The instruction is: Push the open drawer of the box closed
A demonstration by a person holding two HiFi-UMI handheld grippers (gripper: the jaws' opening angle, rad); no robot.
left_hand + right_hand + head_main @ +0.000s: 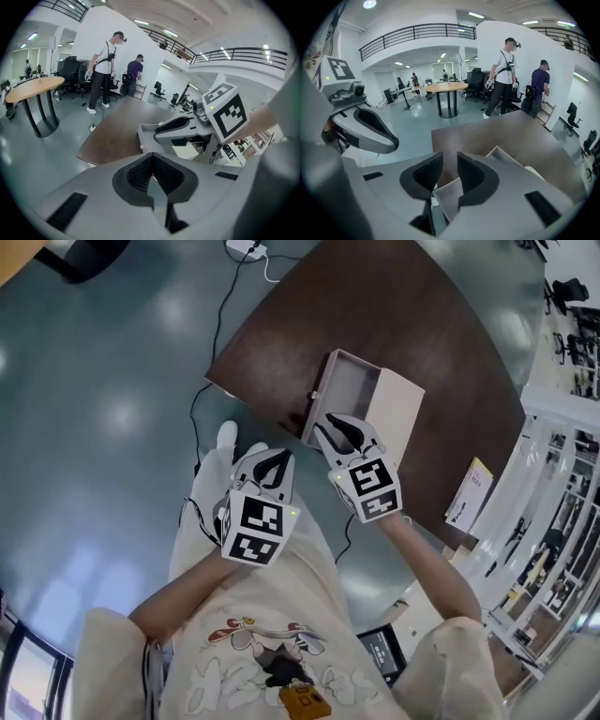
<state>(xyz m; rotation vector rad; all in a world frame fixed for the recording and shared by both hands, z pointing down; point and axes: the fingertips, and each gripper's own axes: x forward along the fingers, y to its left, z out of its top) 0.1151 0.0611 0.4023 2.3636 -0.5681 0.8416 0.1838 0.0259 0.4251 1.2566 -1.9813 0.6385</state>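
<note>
On the dark brown table (403, 315) stands a beige box (398, 413), and its grey drawer (342, 390) is pulled out toward me. My right gripper (324, 422) is open, tips at the drawer's near end. A pale corner of the drawer shows through the gap in the right gripper view (449, 165), and the pads do not press on it. To the left, off the table's near edge, my left gripper (278, 461) is shut with nothing in it (152, 158). The left gripper view shows the drawer (146, 136) ahead, behind the right gripper's finger (173, 125).
A yellow-edged booklet (469, 491) lies at the table's right edge. Cables (220, 324) run over the floor to a power strip (246, 247). Two people (504, 77) stand beyond the table, near a round wooden table (445, 86) and office chairs.
</note>
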